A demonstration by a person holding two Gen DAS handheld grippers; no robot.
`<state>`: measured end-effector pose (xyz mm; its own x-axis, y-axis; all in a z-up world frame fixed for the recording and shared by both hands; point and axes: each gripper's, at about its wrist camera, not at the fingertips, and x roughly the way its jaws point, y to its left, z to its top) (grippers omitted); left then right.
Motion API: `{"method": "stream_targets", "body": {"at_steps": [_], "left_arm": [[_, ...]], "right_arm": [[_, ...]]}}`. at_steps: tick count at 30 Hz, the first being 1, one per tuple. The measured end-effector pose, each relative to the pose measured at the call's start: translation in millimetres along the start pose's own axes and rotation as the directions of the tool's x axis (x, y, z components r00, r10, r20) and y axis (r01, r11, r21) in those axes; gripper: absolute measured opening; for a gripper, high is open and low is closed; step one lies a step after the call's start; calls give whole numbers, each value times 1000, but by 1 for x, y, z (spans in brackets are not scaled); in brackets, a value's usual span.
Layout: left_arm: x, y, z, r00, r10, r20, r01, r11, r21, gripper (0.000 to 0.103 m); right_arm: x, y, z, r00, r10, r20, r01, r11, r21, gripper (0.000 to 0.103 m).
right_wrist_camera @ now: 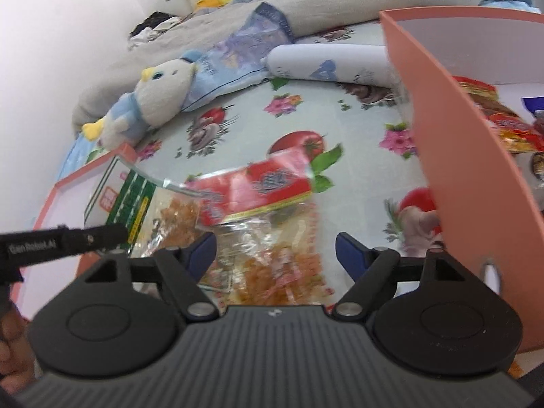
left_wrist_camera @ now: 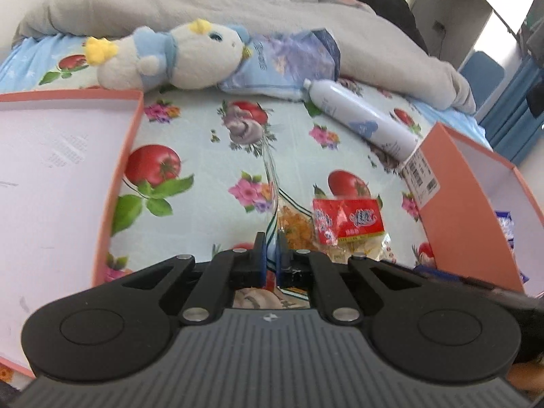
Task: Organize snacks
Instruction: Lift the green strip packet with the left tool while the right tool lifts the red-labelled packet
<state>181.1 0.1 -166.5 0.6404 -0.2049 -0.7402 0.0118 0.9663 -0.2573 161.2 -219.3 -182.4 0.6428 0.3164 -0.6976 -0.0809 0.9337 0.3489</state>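
Observation:
My left gripper [left_wrist_camera: 271, 238] is shut on the edge of a clear snack bag with a green label and orange pieces [left_wrist_camera: 292, 227]; the bag also shows in the right wrist view [right_wrist_camera: 170, 214], with the left gripper [right_wrist_camera: 112, 233] pinching it. A second clear bag with a red label [left_wrist_camera: 346, 221] lies on the flowered bedsheet, overlapping the first. My right gripper [right_wrist_camera: 275, 248] is open, its blue pads on either side of this red-label bag [right_wrist_camera: 265, 190], just above it. A pink box [right_wrist_camera: 459, 156] on the right holds several snack packets [right_wrist_camera: 503, 125].
A pink box lid [left_wrist_camera: 51, 176] lies at the left. A plush bird [left_wrist_camera: 170, 57], a blue snack bag [left_wrist_camera: 289, 61] and a white spray can [left_wrist_camera: 360, 119] lie further back on the bed. A grey quilt [left_wrist_camera: 204, 10] is bunched behind them.

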Motion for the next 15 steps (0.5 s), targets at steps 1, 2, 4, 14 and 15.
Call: {"method": "stream_targets", "body": {"at_steps": [1, 2, 4, 14, 15], "left_arm": [[-4, 1, 1, 1000, 4, 11, -4, 1000, -2, 5], [-7, 2, 1, 1000, 11, 19, -11, 1000, -1, 5], [-12, 5, 4, 1000, 13, 22, -13, 1000, -15, 5], [-27, 2, 7, 999, 2, 53, -1, 1000, -20, 5], [-28, 2, 7, 998, 1, 55, 0, 1000, -20, 5]], "right_arm": [[2, 3, -1, 1000, 0, -3, 0, 1000, -12, 81], [4, 6, -2, 1000, -5, -8, 5, 999, -32, 82], [14, 14, -6, 998, -64, -28, 61, 993, -101, 83], [37, 24, -25, 987, -154, -47, 135, 950, -280, 81], [35, 25, -25, 988, -146, -47, 127, 950, -287, 68]]}}
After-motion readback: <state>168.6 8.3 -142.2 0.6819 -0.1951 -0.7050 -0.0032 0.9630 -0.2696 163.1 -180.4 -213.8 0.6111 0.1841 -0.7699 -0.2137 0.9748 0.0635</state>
